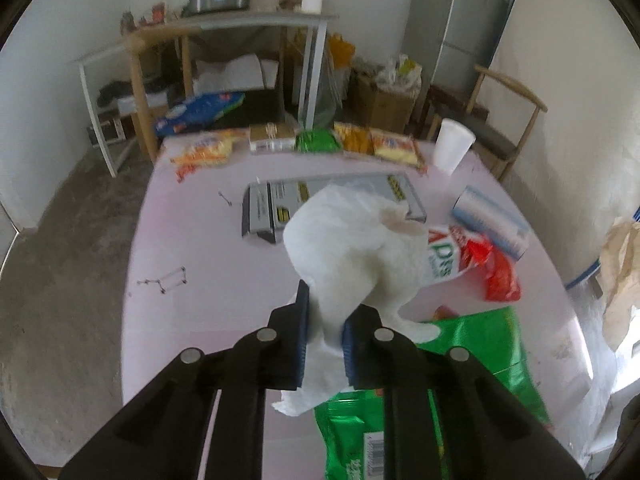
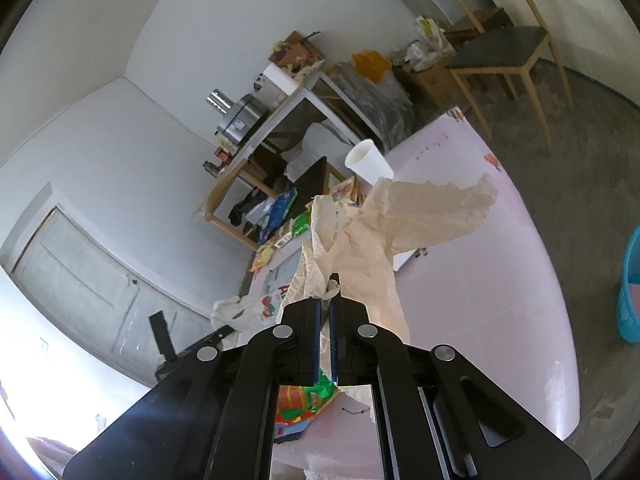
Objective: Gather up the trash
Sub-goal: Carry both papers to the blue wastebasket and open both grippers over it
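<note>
Where white bag [image 1: 352, 248] billows, box [image 1: 264, 208] half-hidden.

Your trash: white plastic bag [image 1: 352, 256], crumpled and bulging, pinched in your left claw [image 1: 325, 336] above the pink surface [image 1: 192, 248]. Beige paper wrapper [image 2: 384, 232], creased and torn-edged, clamped upright in your right claw [image 2: 326, 312]. Green snack packet [image 1: 480, 344], flat beneath the white bag.

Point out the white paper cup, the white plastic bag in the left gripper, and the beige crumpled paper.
white paper cup [image 1: 452, 146], left wrist view, on its side wall.
white plastic bag [image 1: 352, 248], left wrist view, on its bulging middle.
beige crumpled paper [image 2: 416, 216], right wrist view, on its spread upper sheet.
</note>
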Available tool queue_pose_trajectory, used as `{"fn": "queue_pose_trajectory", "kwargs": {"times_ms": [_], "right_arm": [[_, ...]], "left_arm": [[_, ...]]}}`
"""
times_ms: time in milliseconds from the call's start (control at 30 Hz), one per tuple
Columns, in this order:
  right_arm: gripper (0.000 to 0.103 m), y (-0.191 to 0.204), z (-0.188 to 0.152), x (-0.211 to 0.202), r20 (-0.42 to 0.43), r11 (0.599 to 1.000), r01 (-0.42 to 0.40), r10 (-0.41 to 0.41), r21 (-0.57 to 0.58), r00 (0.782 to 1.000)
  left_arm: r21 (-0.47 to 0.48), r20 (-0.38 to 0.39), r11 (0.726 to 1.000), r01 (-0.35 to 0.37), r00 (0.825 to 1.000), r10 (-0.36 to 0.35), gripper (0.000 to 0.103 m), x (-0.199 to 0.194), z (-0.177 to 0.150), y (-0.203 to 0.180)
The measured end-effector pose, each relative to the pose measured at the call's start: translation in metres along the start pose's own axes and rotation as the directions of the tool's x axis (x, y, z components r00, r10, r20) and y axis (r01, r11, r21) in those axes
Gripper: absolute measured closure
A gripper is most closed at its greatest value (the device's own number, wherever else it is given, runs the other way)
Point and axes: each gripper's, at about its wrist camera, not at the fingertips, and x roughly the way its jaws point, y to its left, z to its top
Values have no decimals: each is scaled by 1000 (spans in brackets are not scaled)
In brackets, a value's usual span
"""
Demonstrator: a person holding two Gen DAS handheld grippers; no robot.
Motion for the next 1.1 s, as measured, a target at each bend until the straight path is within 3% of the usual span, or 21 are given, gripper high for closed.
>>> {"fn": "queue_pose_trajectory", "kwargs": {"times_ms": [300, 567, 700, 933, 1000, 1100], "right_arm": [[100, 1, 4, -15, 36, 1000, -10, 10, -15, 999], [100, -10, 6, -51, 114, 1000, -2, 3, -6, 993], [100, -24, 8, -80, 182, 1000, 10, -14, 23, 983], [100, -74, 10, -137, 280, 986, 123, -151, 114, 948], [100, -93, 10, -150, 291, 975, 164, -202, 151, 935], [100, -127, 11, -163, 293, 955, 218, -272, 202, 917]], "left_arm": [[62, 143, 995, 78, 986, -86, 89, -53, 14, -46], [170, 148, 960, 224, 957, -250, 89, -60, 30, -122], [248, 107, 914, 321, 929, -355, 89, -54, 42, -177], [413, -80, 767, 491, 859, -506, 89, -14, 48, -318], [437, -155, 719, 540, 833, -531, 89, 4, 43, -364], [461, -236, 672, 580, 810, -537, 89, 27, 31, -418]]}}
